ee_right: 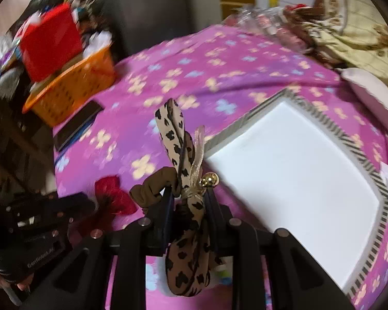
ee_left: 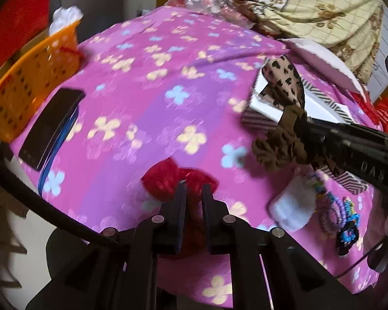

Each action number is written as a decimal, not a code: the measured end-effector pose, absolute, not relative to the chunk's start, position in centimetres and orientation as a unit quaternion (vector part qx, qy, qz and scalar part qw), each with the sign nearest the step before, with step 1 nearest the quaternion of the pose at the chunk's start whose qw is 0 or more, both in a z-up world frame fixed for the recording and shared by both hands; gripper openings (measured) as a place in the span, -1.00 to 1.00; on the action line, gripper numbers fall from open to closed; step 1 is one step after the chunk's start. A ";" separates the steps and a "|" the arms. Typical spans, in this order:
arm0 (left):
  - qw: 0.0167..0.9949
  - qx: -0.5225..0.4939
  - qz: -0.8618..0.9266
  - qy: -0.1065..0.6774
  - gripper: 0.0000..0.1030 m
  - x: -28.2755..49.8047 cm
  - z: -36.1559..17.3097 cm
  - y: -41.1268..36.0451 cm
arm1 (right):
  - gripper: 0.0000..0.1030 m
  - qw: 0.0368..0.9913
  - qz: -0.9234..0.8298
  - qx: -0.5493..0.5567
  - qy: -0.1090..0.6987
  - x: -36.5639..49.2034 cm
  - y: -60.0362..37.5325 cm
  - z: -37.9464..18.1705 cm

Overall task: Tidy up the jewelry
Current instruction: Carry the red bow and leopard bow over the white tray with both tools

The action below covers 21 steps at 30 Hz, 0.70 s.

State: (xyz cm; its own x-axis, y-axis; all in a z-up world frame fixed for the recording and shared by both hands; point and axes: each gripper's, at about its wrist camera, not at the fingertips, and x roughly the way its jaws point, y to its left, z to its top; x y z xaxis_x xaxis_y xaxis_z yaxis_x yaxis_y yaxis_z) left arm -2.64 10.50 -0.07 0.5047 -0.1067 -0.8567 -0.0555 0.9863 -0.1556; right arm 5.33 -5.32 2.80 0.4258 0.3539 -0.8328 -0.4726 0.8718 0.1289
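Pinching a leopard-print hair tie [ee_right: 187, 232], right hand-held gripper [ee_right: 188, 193], seemingly above white box [ee_right: 297, 180]

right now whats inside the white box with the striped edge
In the right wrist view the white box shows only a bare white floor. Its near left corner is hidden behind the leopard hair tie held in the right gripper.

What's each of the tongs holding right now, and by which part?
Right tongs grip the leopard-print hair tie at its knotted middle. Left tongs pinch the red scrunchie by its near edge.
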 end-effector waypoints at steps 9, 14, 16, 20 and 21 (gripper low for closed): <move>0.865 -0.109 -0.031 0.489 -0.36 -1.8 1.3 11.9 | -0.53 0.867 0.201 -0.022 0.456 6.4 -9.9 5.3; 0.850 -0.101 -0.024 0.517 0.16 -2.6 -1.0 12.4 | -0.53 0.866 0.199 -0.016 0.458 6.5 -10.7 5.0; 0.841 -0.094 -0.022 0.532 0.17 -2.8 -2.2 12.0 | -0.53 0.865 0.197 -0.016 0.460 6.6 -10.8 4.7; 0.831 -0.083 -0.007 0.550 0.15 -2.6 -4.2 11.1 | -0.53 0.865 0.195 -0.012 0.463 6.6 -11.2 4.4; 0.830 -0.078 -0.004 0.553 0.08 -2.5 -4.5 11.0 | -0.53 0.865 0.194 -0.013 0.463 6.6 -11.2 4.4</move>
State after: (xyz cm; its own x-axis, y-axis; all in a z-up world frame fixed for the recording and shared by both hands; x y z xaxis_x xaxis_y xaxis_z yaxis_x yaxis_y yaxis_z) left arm -2.45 10.97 -4.49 0.3886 -0.0923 -0.9168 -0.0803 0.9878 -0.1335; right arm 6.60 -11.25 4.39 0.4963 0.3236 -0.8056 -0.3477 0.9243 0.1571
